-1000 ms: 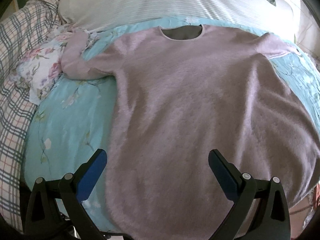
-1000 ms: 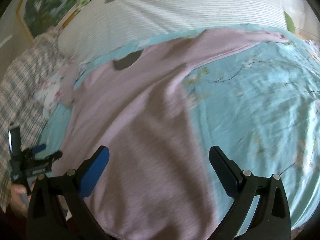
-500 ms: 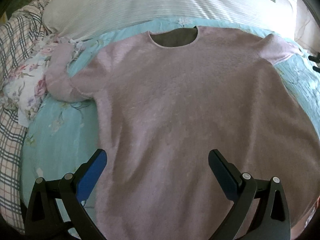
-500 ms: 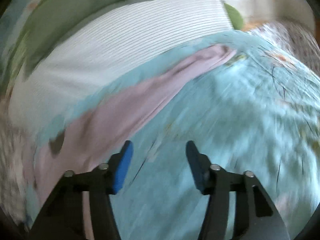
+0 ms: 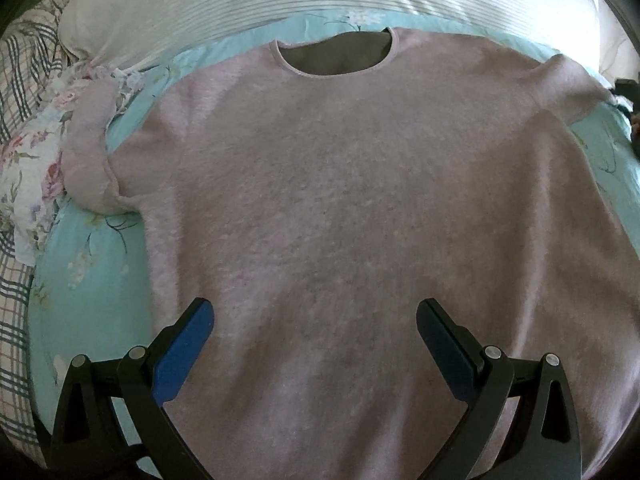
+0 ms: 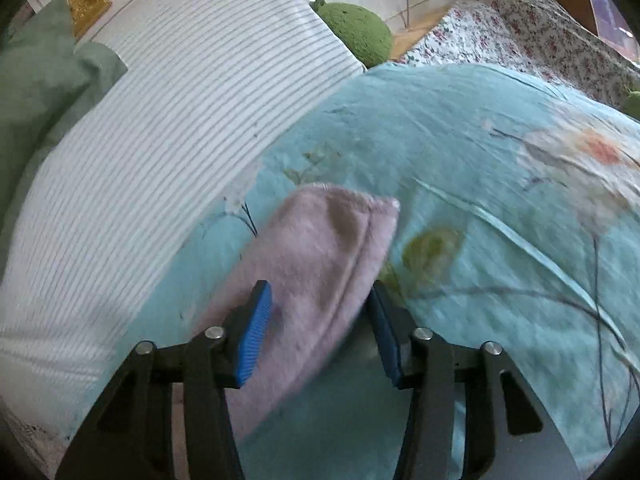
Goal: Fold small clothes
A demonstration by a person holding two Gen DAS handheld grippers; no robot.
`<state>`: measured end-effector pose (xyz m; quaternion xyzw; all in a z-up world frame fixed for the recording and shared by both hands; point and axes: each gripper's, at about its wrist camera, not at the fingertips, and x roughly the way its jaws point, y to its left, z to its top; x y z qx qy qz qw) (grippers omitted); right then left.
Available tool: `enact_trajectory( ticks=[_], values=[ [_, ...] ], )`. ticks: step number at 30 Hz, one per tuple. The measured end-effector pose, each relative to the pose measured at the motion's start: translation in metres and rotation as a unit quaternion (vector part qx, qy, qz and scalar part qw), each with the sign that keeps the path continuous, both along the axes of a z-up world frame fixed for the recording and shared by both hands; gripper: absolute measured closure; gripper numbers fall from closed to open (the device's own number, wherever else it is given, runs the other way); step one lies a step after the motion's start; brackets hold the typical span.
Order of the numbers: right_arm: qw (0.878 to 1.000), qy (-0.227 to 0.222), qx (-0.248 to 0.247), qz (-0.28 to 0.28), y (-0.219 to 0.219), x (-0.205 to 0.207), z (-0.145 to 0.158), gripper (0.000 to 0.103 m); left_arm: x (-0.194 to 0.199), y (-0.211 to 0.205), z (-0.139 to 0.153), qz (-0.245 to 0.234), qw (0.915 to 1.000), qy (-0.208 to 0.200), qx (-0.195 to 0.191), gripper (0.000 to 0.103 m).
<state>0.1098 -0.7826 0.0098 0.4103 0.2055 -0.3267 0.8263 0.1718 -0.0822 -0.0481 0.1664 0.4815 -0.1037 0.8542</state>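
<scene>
Risk: your right tongs (image 6: 318, 320), half-closed astride the sleeve (image 6: 320, 248) and seemingly not pinching yet, may snag quilt (image 6: 480, 140); left tongs (image 5: 314, 338) gape wide, empty.

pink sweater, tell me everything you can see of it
The pink sweater is fuzzy, pale-pink knit with a round neckline showing a grey inside. It lies flat, front up, on the turquoise floral bedspread. One sleeve curls toward the floral cloth; the other sleeve's cuff sits between the right hand-held gripper fingers, not yet pinched.
</scene>
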Motion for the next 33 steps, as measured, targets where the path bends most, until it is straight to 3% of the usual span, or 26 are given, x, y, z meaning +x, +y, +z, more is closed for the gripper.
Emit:
enact_trajectory(
  ticks=[3, 7, 13, 18, 22, 27, 32, 33],
  values=[
    [0.999, -0.015, -0.028, 0.043, 0.024, 0.012, 0.022, 0.096, 0.001, -0.001, -0.001, -0.003, 1.0000, -0.002, -0.009, 0.001],
    [0.985, -0.047, -0.062, 0.157, 0.101, 0.027, 0.061, 0.097, -0.001, -0.001, 0.000, -0.008, 0.9997, -0.006, -0.022, 0.002],
    [0.941, -0.091, -0.032, 0.323, 0.221, 0.071, 0.089, 0.097, -0.008, 0.014, 0.013, 0.000, 0.9986, -0.022, -0.047, 0.001],
    [0.898, -0.110, 0.027, 0.425, 0.333, 0.110, 0.070, 0.097, -0.013, 0.038, 0.025, 0.017, 0.9967, -0.032, -0.072, 0.001],
    [0.861, -0.120, 0.071, 0.489, 0.421, 0.123, 0.035, 0.097, -0.014, 0.057, 0.032, 0.029, 0.9947, -0.042, -0.090, 0.001],
    [0.828, -0.111, 0.095, 0.542, 0.521, 0.154, 0.014, 0.097, -0.012, 0.077, 0.031, 0.042, 0.9927, -0.043, -0.104, 0.001],
    [0.801, -0.069, 0.124, 0.582, 0.560, 0.172, -0.021, 0.092, -0.001, 0.095, 0.027, 0.059, 0.9887, -0.031, -0.134, 0.002],
    [0.799, -0.061, 0.132, 0.584, 0.563, 0.169, -0.028, 0.086, 0.001, 0.097, 0.026, 0.060, 0.9878, -0.029, -0.141, 0.002]
  ],
)
